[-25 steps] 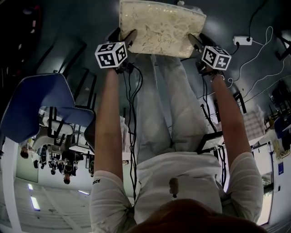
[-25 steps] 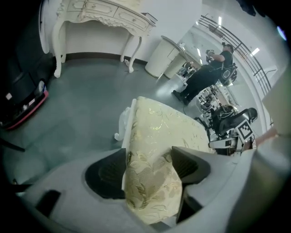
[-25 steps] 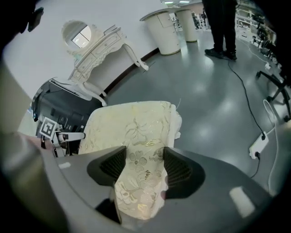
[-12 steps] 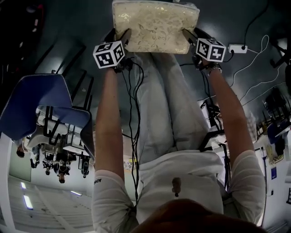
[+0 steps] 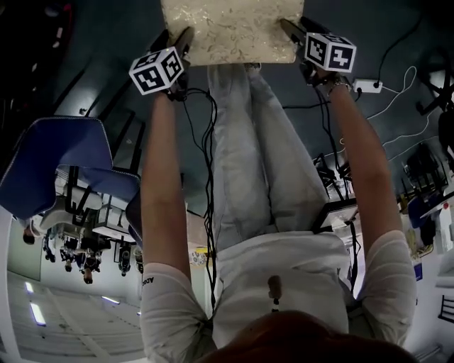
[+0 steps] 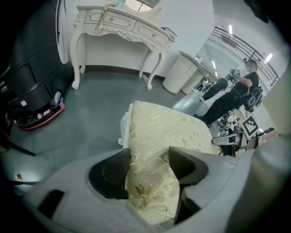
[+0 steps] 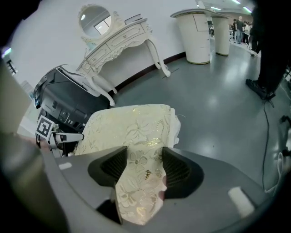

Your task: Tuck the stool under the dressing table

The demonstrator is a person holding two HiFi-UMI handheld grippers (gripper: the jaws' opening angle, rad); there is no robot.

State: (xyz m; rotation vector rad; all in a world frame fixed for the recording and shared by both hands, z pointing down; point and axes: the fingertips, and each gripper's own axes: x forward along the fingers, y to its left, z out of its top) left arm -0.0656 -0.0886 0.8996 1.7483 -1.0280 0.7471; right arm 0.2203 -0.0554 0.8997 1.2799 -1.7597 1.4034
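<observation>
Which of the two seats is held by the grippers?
The cream floral stool: the left gripper and right gripper, fingers just now closing, pinch its cushion. The blue chair stands apart.

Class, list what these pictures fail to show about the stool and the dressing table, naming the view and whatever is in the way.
- Legs of the stool: head view, hidden beneath its cushion.
- Stool's far edge: head view, cut off by the top edge of the picture.
- Dressing table: not in the head view at all.
- Mirror on the table: left gripper view, cut off by the top edge.
</observation>
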